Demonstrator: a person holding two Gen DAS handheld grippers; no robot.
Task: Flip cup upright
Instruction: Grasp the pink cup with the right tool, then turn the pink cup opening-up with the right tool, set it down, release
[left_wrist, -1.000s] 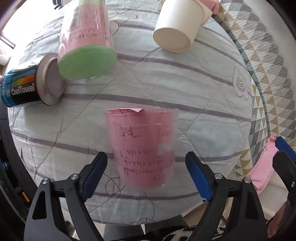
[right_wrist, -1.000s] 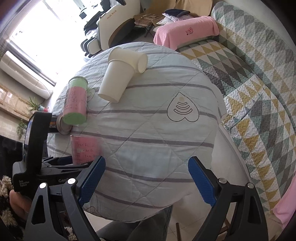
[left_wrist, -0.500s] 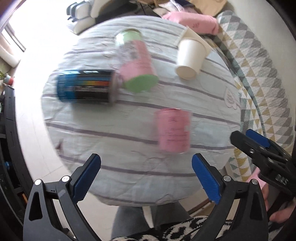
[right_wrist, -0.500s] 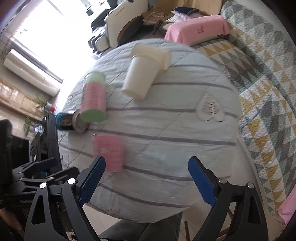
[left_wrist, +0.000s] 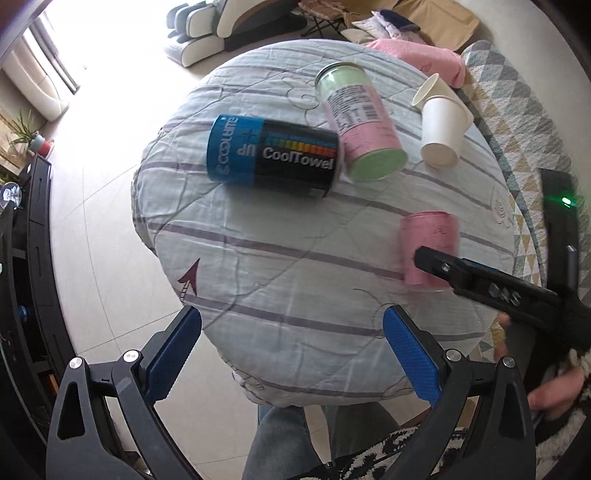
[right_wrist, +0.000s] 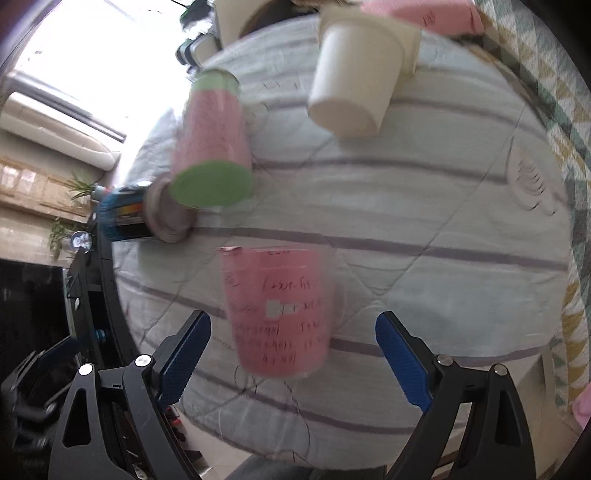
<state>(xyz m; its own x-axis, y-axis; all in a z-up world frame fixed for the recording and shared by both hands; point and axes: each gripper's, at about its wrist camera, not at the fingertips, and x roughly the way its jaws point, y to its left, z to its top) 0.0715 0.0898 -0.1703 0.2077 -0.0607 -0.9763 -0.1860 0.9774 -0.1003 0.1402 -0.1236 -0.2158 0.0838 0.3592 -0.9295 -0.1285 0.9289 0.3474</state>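
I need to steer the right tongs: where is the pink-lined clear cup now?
The pink-lined clear plastic cup stands on the striped quilted table, between the open right tongs, nearer than the green-ended pink canister.

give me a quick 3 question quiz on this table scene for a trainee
1. True or false: the right gripper is shut on the pink cup.
2. Which thing touches the blue can at its metal end?
A. white cup
B. green-capped jar
C. pink cup
3. Fill in: the left gripper hangs over the near edge of the table with its jaws ____.

Key
1. False: its jaws are wide apart with the cup between them, untouched.
2. B
3. open, holding nothing
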